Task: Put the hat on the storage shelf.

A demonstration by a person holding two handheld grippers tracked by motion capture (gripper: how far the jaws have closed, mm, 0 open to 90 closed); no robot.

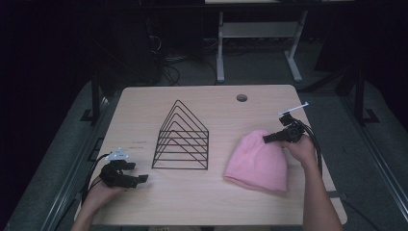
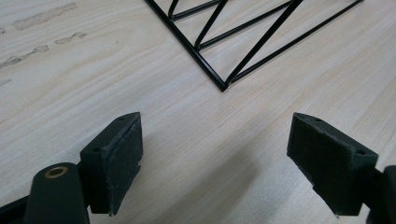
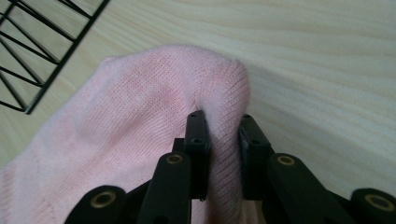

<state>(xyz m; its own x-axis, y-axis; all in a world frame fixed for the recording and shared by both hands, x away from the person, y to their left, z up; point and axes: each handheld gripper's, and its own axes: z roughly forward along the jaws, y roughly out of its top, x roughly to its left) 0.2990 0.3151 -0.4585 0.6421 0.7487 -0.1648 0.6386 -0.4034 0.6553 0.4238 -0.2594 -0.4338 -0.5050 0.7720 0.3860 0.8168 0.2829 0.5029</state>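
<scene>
The wire rack is running off the top edge in the left gripper view. The pink beanie is hiding its pinched fold between the right gripper's jaws.

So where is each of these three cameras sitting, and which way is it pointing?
High view: above the person's side, looking forward and down on the table; forearms, both hands, left gripper, right gripper.
Left gripper view: rides that gripper, low over the wood, jaws apart, facing a corner of the wire rack.
Right gripper view: rides that gripper, jaws pinching the pink beanie.
Shared: all three show the rack.
</scene>
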